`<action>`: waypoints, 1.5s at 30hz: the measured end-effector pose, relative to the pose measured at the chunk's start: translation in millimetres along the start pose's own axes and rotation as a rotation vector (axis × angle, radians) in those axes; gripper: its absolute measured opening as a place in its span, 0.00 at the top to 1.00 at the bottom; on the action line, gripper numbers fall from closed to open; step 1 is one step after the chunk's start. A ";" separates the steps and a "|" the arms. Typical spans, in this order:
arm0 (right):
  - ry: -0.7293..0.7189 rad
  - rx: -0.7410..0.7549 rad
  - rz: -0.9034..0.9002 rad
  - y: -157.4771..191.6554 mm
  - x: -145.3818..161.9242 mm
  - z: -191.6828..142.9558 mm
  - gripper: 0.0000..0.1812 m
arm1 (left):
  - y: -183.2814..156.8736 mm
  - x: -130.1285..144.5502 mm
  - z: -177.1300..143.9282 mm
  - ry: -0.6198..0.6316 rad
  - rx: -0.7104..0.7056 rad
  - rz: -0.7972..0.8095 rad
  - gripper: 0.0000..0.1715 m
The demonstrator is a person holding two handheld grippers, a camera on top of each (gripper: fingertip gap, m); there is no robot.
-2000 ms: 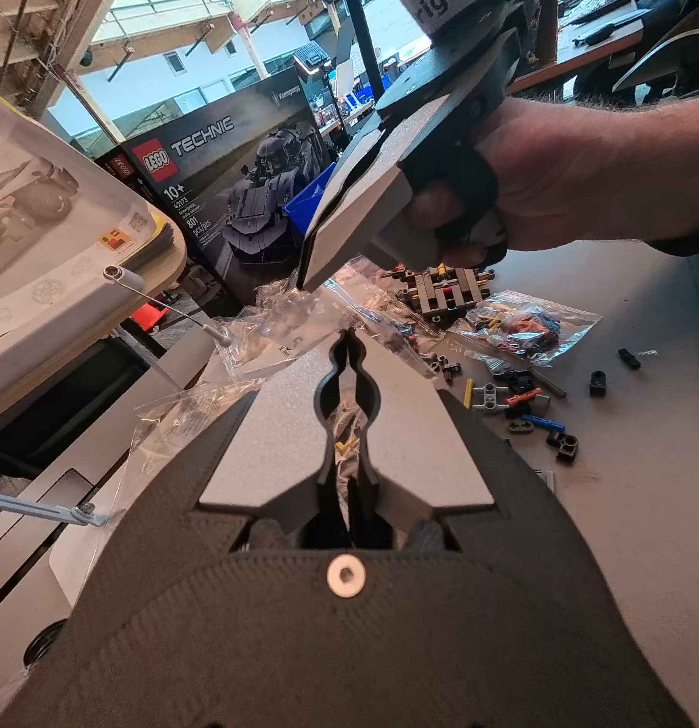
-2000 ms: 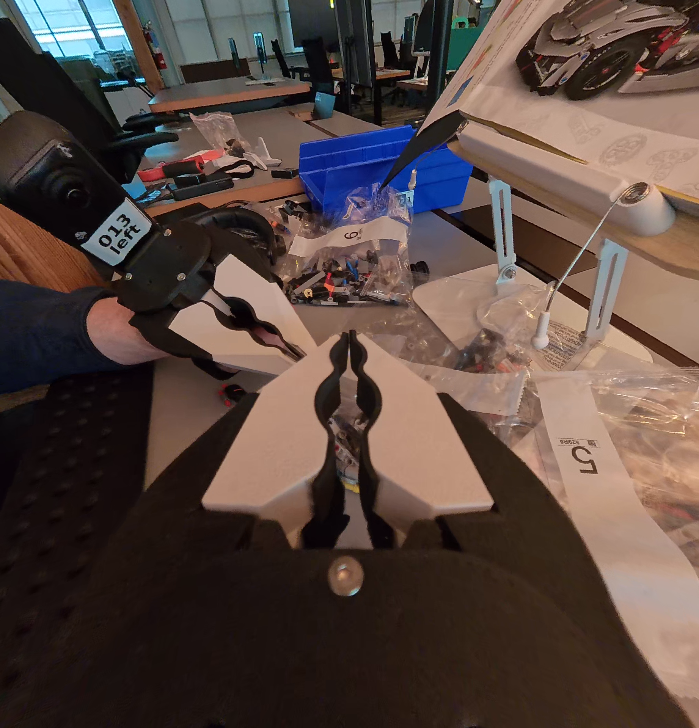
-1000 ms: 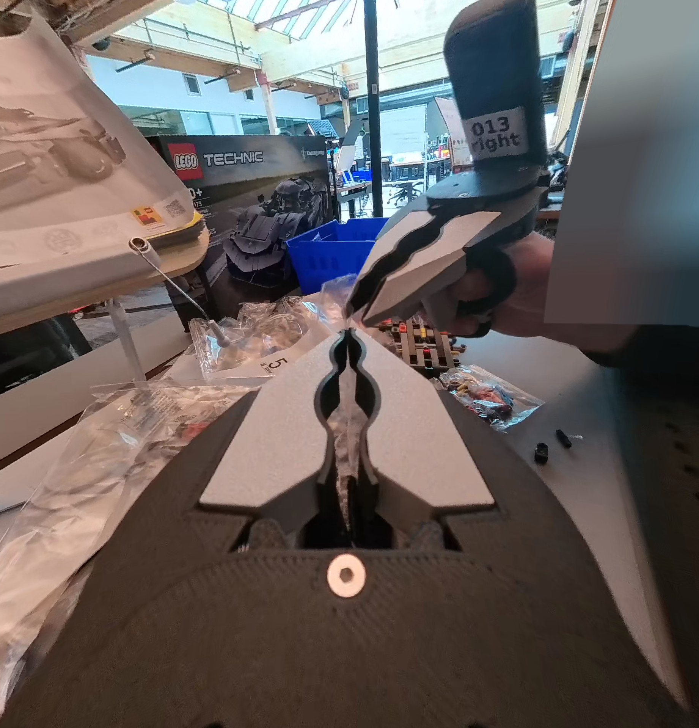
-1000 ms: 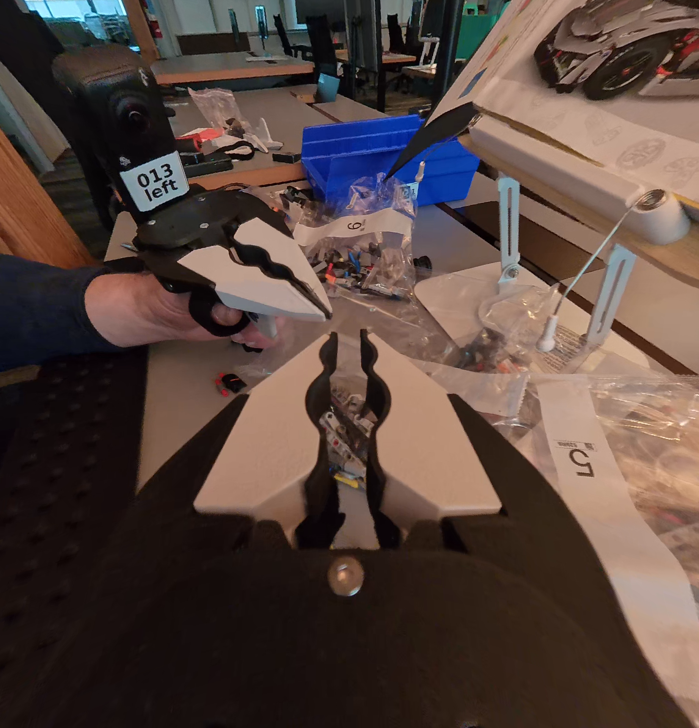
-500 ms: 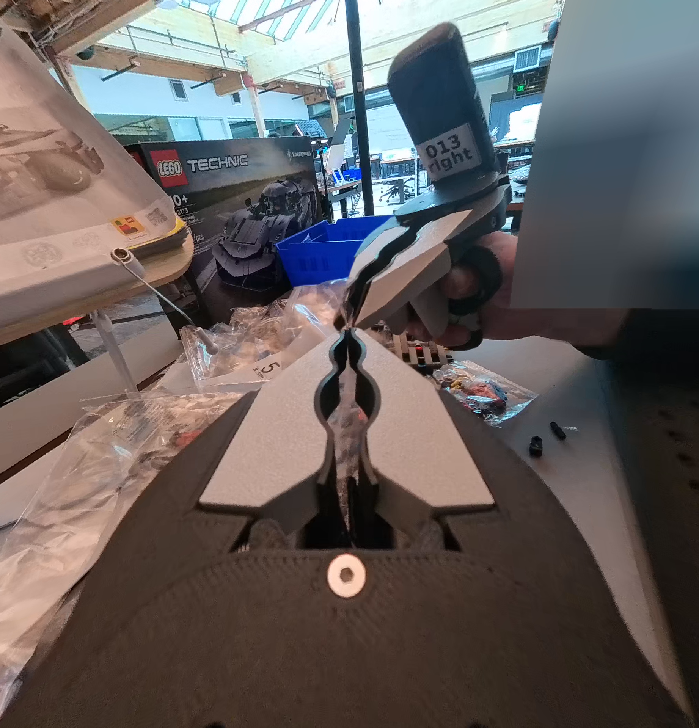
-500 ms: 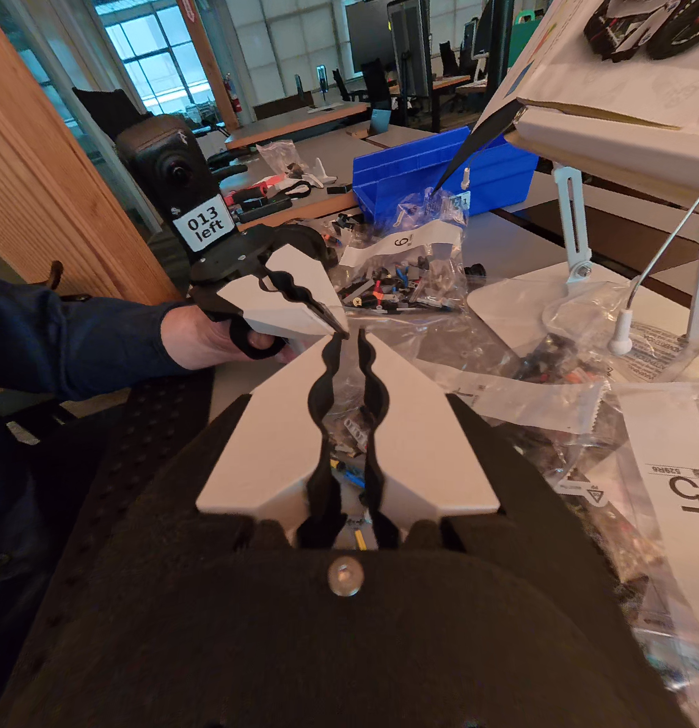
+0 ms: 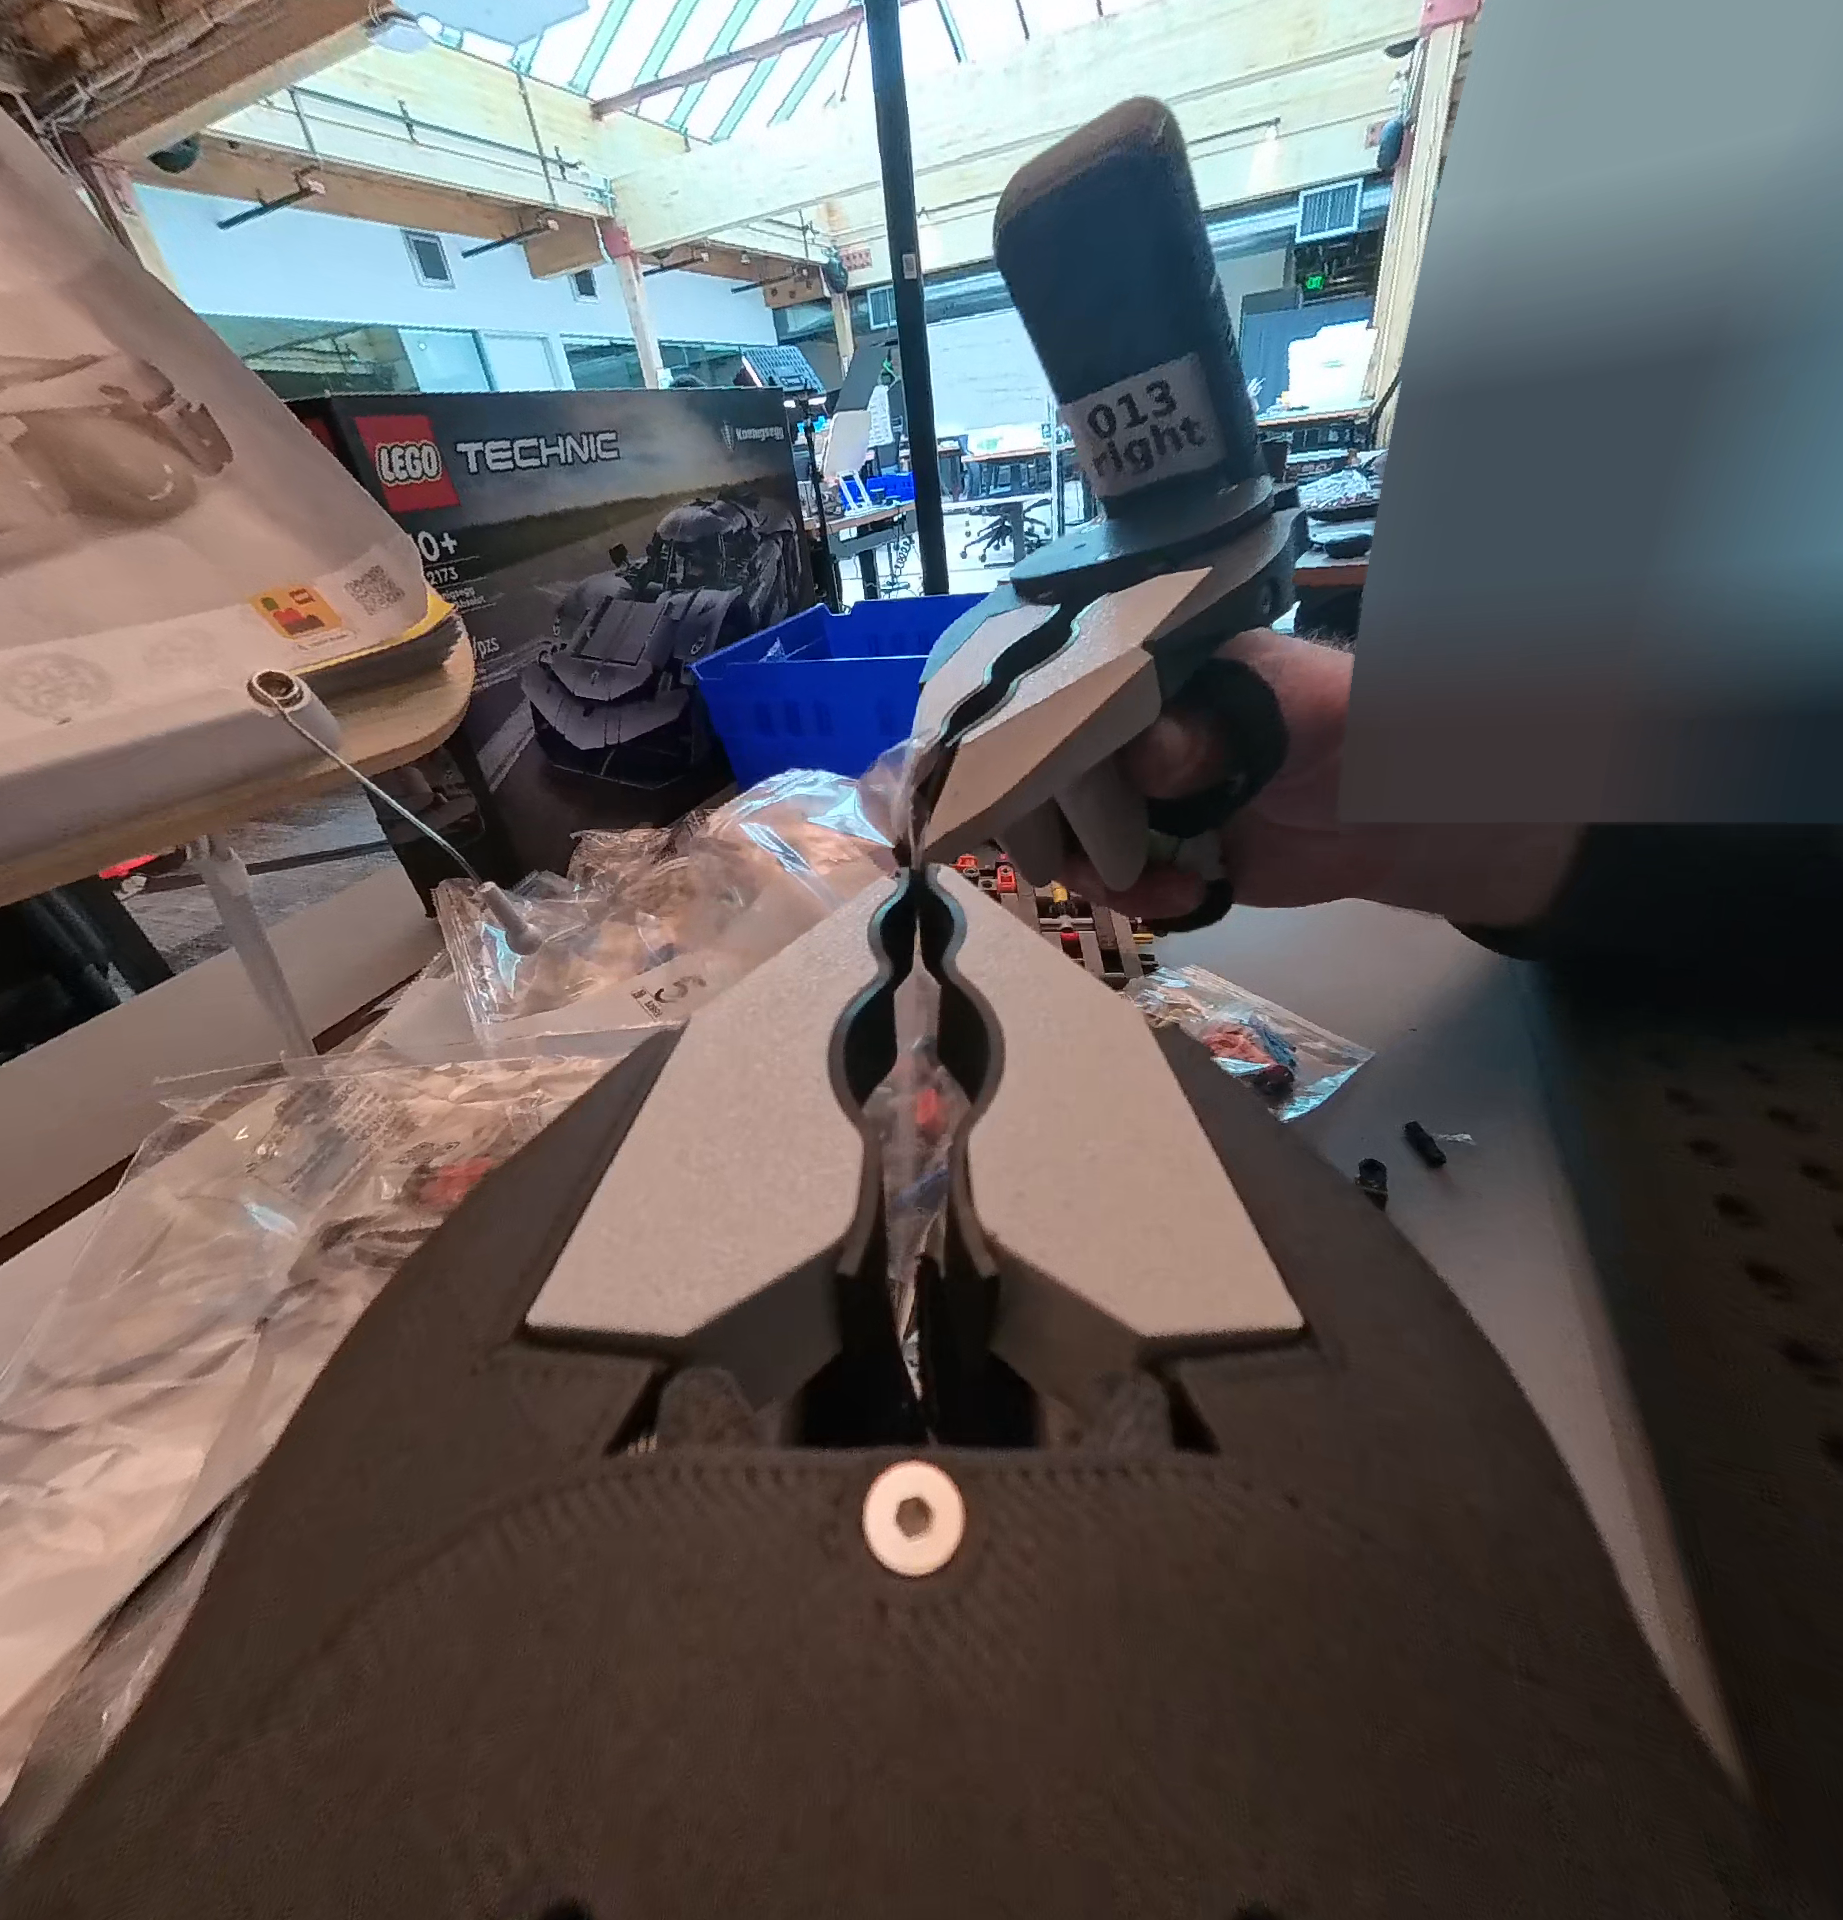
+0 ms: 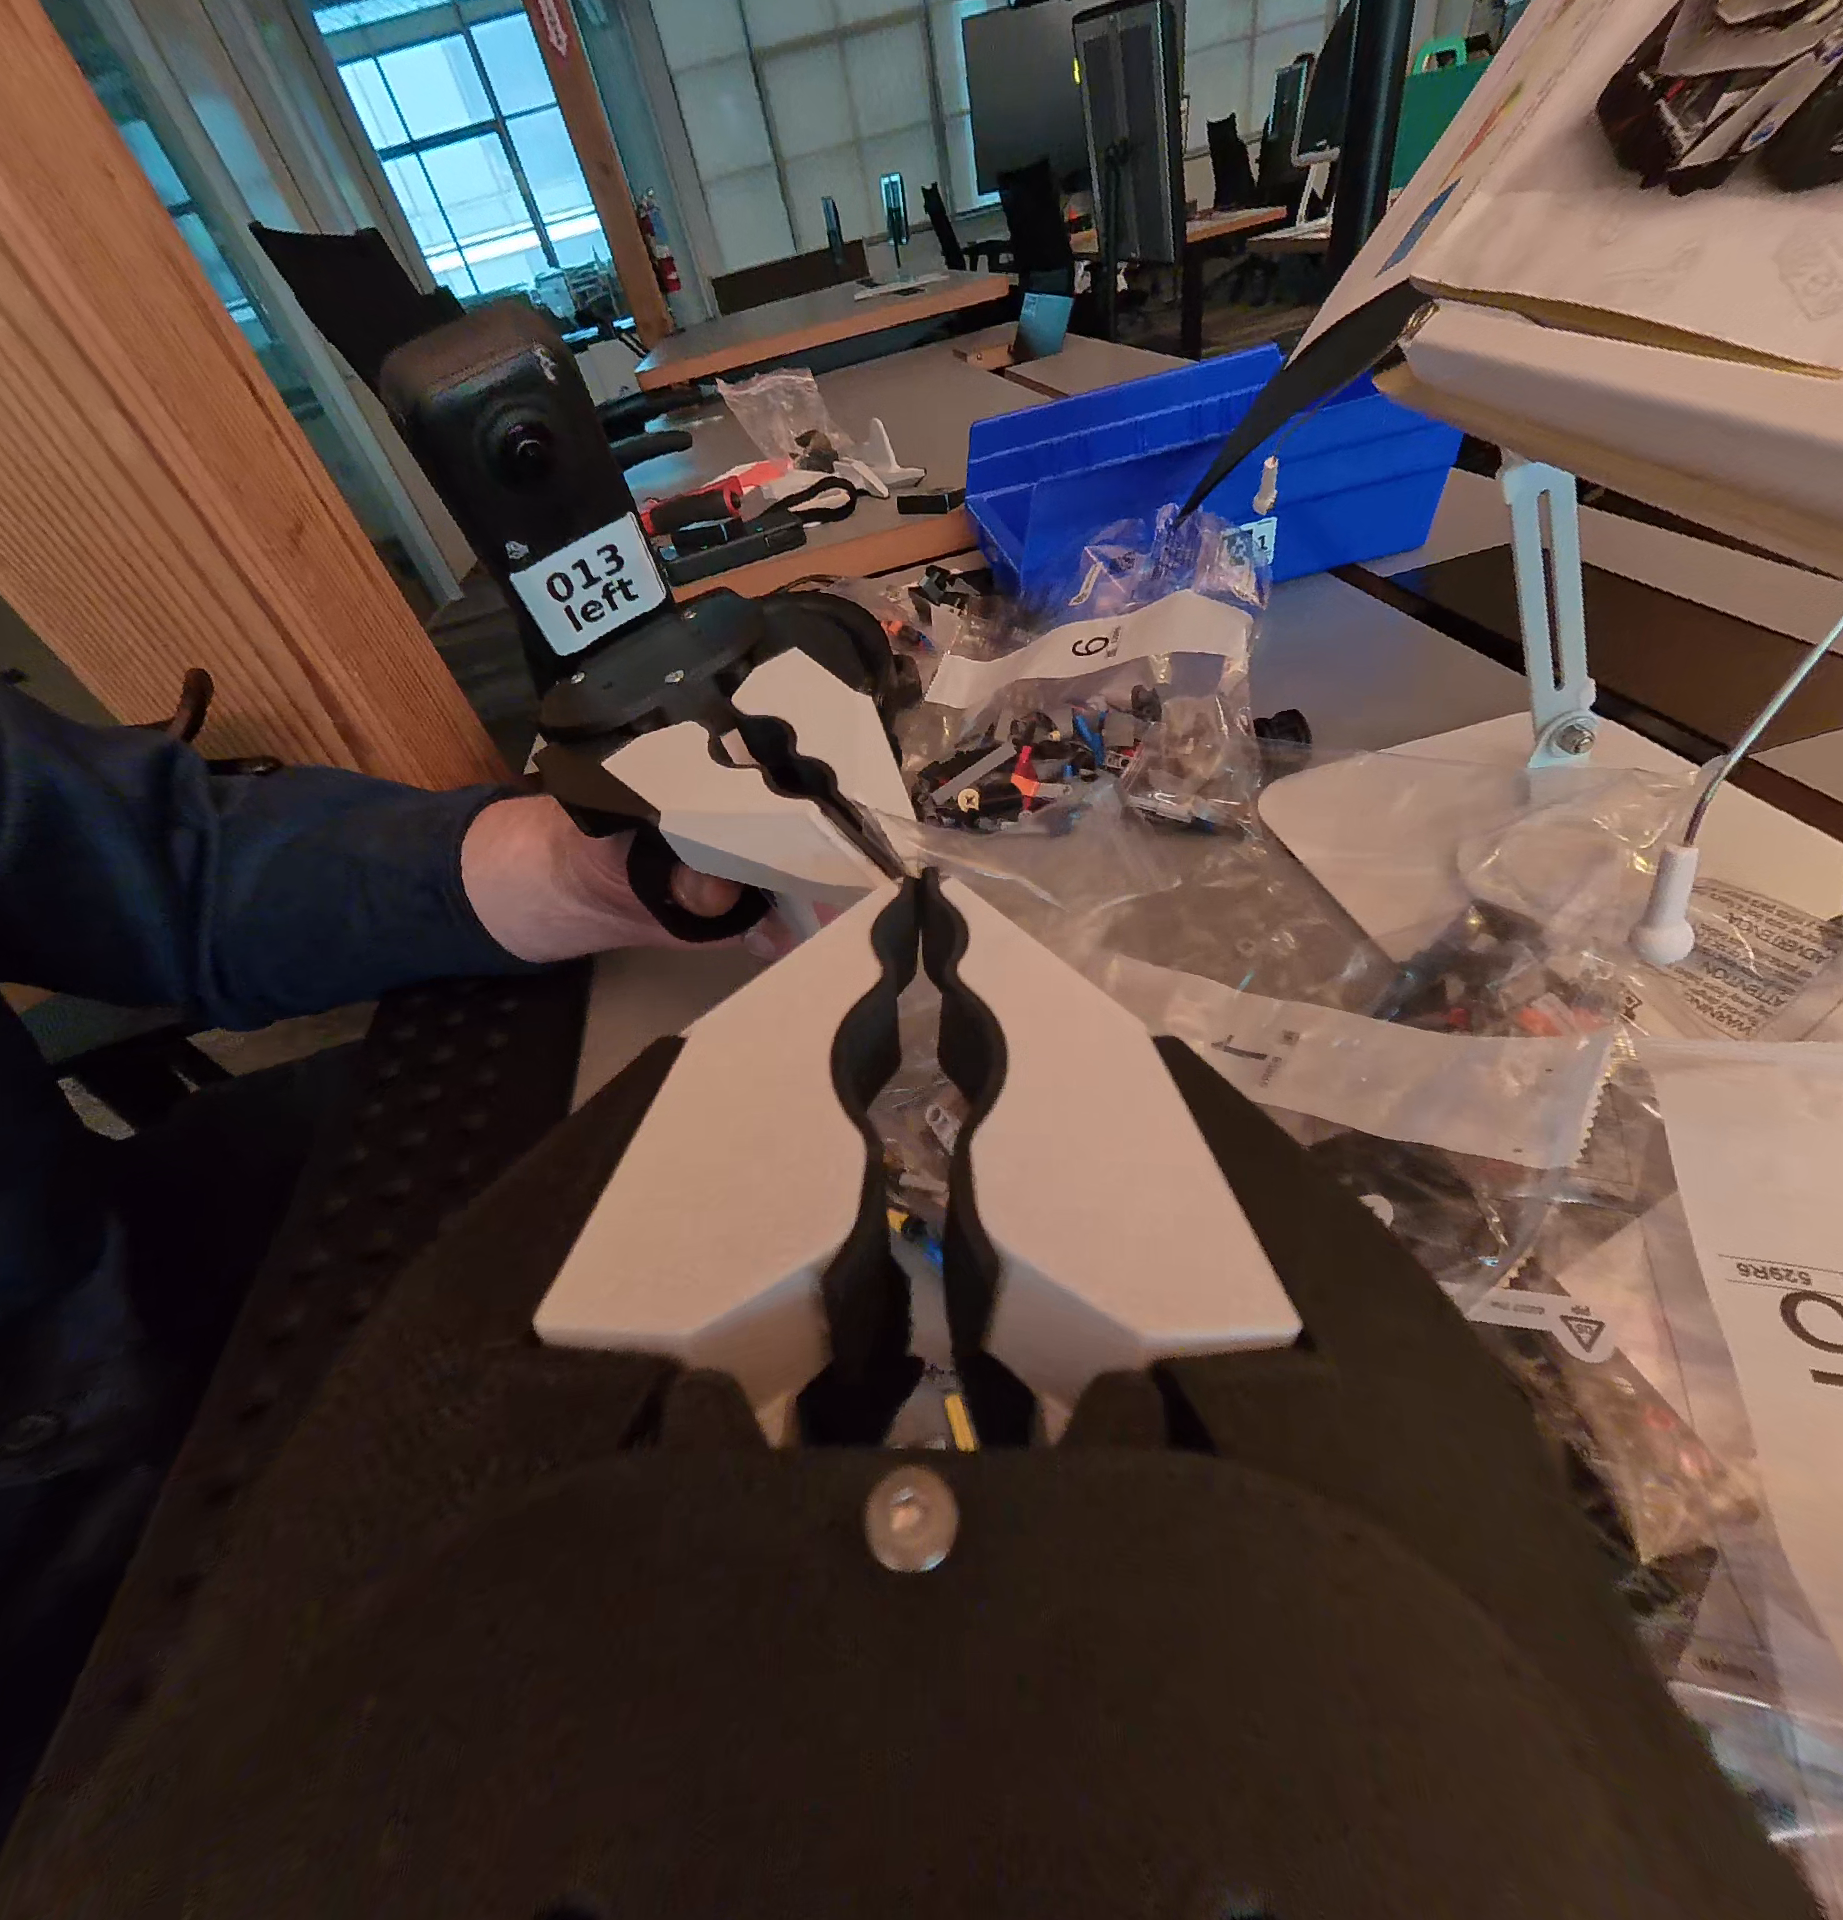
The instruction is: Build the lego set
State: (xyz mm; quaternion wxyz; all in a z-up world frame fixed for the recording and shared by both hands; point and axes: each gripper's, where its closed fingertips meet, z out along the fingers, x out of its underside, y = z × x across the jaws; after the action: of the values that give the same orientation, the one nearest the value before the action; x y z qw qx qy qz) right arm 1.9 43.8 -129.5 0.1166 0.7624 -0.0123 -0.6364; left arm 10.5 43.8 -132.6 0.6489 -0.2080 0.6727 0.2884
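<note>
Both grippers pinch one clear bag (image 7: 901, 1132) at frame centre — left gripper (image 7: 915, 883) and right gripper (image 8: 919, 883) closed on its film, tip to tip. The bag's pieces are mostly hidden between the fingers.

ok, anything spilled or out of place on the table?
Mostly no. A few small black pieces lie loose on the table, outside any bag. Both claws, left and right, are shut on one clear bag held up between them; it looks unopened.

Skylit timber roof (image 7: 688, 156), wooden pillar (image 8: 169, 468) — desks (image 8: 823, 322), windows (image 8: 460, 177), office chairs (image 8: 1031, 229)
</note>
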 end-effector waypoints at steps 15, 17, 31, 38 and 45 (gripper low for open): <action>-0.052 -0.021 0.013 0.0 -7.9 -7.5 1.00 | 4.3 -9.0 -5.6 -0.059 0.016 -0.080 1.00; -0.067 -0.025 0.032 -2.0 -9.6 -10.6 1.00 | 5.1 -12.9 -7.8 -0.082 0.027 -0.107 1.00; 0.021 0.011 -0.049 -1.8 4.2 -1.2 1.00 | 0.1 3.2 1.9 0.015 0.014 -0.041 0.94; 0.008 -0.019 -0.041 1.1 4.1 0.2 1.00 | -2.6 2.2 1.6 0.012 0.029 -0.043 0.97; 0.007 -0.028 -0.040 2.0 3.8 -0.3 1.00 | -1.6 0.8 -0.6 0.003 0.033 -0.053 1.00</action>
State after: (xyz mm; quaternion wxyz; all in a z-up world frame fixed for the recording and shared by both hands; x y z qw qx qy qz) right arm 3.2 41.3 -132.7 0.1145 0.7630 0.0119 -0.6361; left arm 11.0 42.3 -133.6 0.6585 -0.2156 0.6726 0.2597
